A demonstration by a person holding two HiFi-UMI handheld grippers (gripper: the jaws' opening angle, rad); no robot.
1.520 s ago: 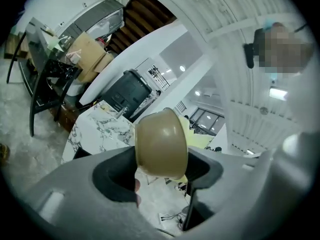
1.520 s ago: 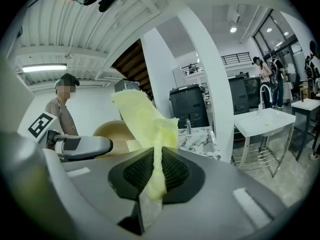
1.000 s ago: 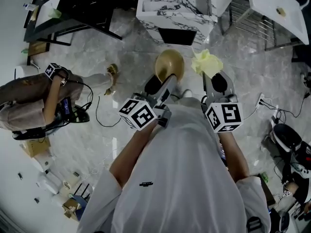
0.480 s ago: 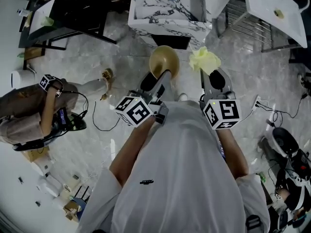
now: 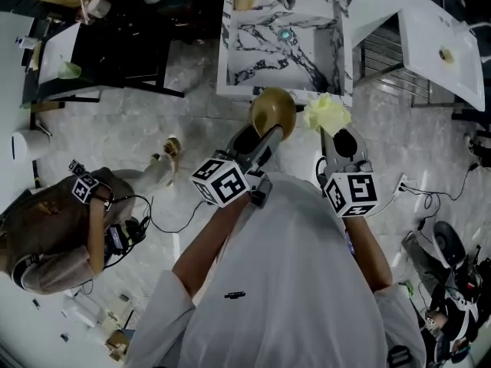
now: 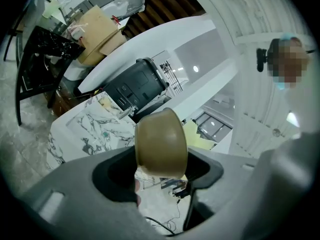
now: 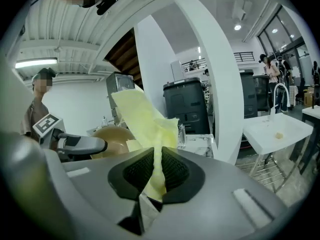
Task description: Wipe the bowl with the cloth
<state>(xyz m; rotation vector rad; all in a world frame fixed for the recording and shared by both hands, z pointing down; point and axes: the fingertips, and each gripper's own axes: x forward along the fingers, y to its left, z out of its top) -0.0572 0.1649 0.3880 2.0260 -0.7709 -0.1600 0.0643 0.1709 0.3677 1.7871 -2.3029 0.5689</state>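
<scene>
A tan bowl [image 5: 273, 112] is held up in the air by my left gripper [image 5: 265, 135], whose jaws are shut on its rim; in the left gripper view the bowl [image 6: 161, 143] shows its outer side between the jaws. A pale yellow cloth [image 5: 327, 113] hangs from my right gripper [image 5: 331, 135], which is shut on it. In the right gripper view the cloth [image 7: 145, 121] rises from between the ribbed pads [image 7: 172, 171], and the bowl [image 7: 112, 139] shows at the left, close beside it. Bowl and cloth are side by side, a small gap apart.
A marble-patterned sink table [image 5: 234, 52] stands just ahead below the grippers. A black table [image 5: 115, 33] is at the upper left, a white table [image 5: 441, 44] at the upper right. A seated person [image 5: 61, 236] is at the left. Cables [image 5: 430, 194] lie on the floor at the right.
The view has shifted, so the marble sink table now shows nearer and fuller. Both grippers keep their hold and stay side by side, bowl and cloth still apart.
</scene>
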